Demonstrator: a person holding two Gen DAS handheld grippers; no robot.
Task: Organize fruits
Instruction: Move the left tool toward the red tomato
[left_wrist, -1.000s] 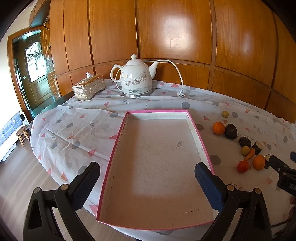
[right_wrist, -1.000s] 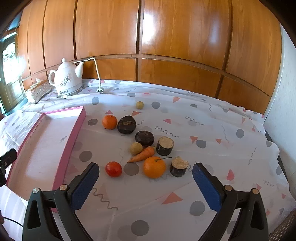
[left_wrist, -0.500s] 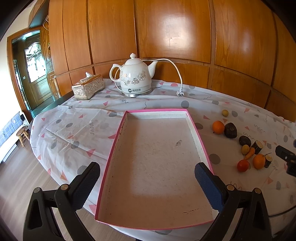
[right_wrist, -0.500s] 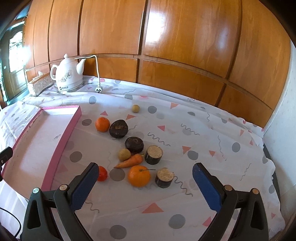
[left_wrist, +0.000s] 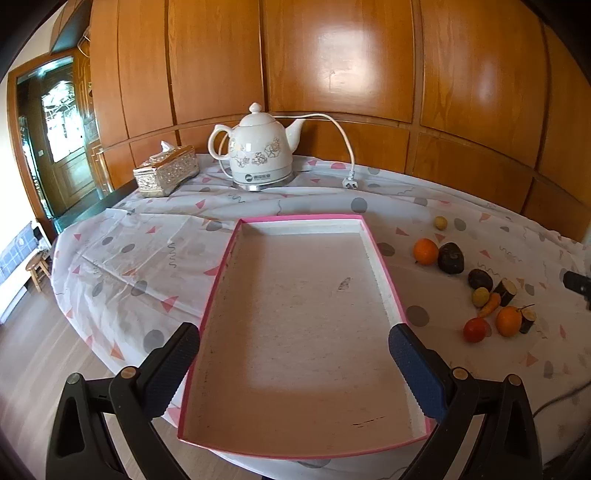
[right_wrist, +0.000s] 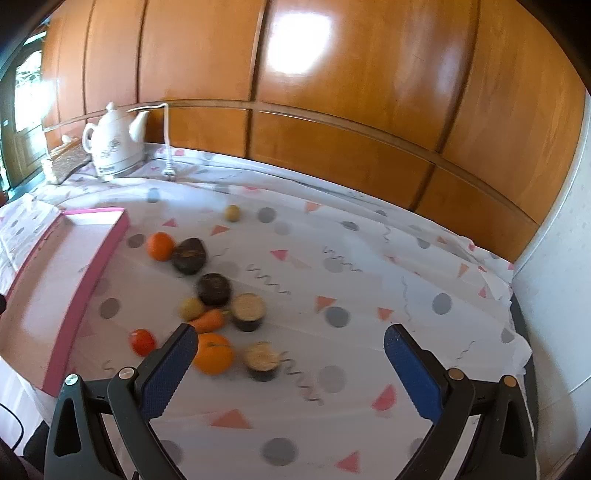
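A pink-rimmed shallow tray (left_wrist: 384, 273) (right_wrist: 110, 240) lies empty on the patterned tablecloth. My left gripper (left_wrist: 295, 365) hangs open over its near end. To its right lie the fruits and vegetables: an orange (left_wrist: 425, 251) (right_wrist: 160, 245), a dark avocado-like piece (left_wrist: 450, 257) (right_wrist: 189, 254), a carrot (left_wrist: 490, 305) (right_wrist: 208, 319), a red tomato (left_wrist: 476, 329) (right_wrist: 142, 341), a second orange (left_wrist: 508, 320) (right_wrist: 214, 352) and small log-like cylinders (right_wrist: 248, 310). My right gripper (right_wrist: 288, 365) is open above the cloth, just right of the second orange, holding nothing.
A white electric kettle (left_wrist: 258, 155) (right_wrist: 114, 147) with a loose cord and plug (left_wrist: 351, 182) stands at the table's back. A silver tissue box (left_wrist: 165, 174) sits left of it. A small yellow fruit (left_wrist: 440, 222) (right_wrist: 232, 213) lies apart. Wood panelling backs the table.
My right gripper has swung to the right and pulled back, so the fruit group now sits at its left finger. The left view has shifted slightly back from the tray.
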